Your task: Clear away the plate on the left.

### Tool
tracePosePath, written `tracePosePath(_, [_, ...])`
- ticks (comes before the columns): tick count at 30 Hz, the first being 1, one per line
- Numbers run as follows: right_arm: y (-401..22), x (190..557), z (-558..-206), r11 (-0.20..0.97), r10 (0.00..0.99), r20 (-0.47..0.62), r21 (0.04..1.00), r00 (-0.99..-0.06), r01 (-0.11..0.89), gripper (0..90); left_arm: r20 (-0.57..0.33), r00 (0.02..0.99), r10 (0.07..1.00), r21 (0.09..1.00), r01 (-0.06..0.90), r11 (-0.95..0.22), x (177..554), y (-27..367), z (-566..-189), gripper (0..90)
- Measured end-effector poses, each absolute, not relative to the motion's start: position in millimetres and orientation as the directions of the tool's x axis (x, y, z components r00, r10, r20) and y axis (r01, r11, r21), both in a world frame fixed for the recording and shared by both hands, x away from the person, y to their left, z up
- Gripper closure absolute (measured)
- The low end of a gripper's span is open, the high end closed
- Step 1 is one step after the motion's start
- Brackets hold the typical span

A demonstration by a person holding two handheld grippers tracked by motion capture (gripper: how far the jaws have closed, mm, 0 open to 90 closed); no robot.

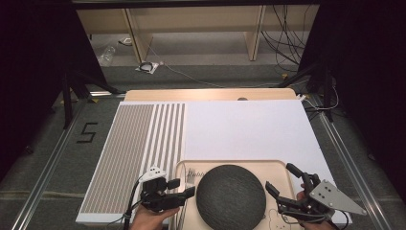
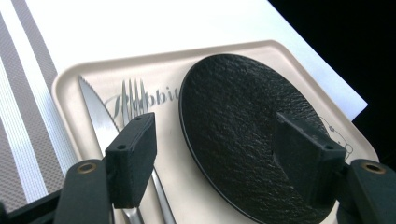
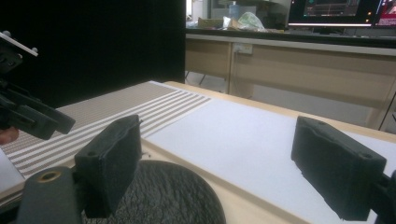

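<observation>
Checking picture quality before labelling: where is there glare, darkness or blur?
High view: evenly lit table, black surroundings. Left gripper view: sharp, sheen on the knife and fork, dark plate textured. Right gripper view: near jaws soft, background monitors bright.

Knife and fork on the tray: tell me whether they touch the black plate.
Apart. The left gripper view shows bare tray between the fork, the knife and the black plate.

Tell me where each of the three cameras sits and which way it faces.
High view: above the near table edge, looking forward and down; both hands, left gripper and right gripper flank the black plate.
Left gripper view: between open jaws, angled down at the tray, knife and fork.
Right gripper view: low, level across the table; open jaws.
Shared: the plate.
</observation>
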State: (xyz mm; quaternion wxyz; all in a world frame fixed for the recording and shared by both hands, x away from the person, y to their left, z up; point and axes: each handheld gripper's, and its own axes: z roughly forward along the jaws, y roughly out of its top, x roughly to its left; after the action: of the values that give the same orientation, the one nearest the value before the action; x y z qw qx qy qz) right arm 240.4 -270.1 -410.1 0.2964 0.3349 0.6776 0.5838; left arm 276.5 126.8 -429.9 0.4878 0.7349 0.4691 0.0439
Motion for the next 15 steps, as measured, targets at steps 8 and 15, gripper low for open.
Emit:
tracePosePath(8, [-270.8, 240.8, -410.2, 0.086, 0.797, -0.002, 0.990, -0.603, 0.110, 16.9, -0.287, 0.619, 0.731, 0.846, 0.522, -0.109, 272.2, 131.5, -423.6, 27.5])
tracePosePath(15, [-271.3, 240.5, -410.0, 0.087, 0.799, 0.000, 0.989, -0.602, 0.116, 16.9, -0.218, 0.648, 0.730, 0.899, 0.424, -0.107, 269.7, 140.9, -418.7, 25.2])
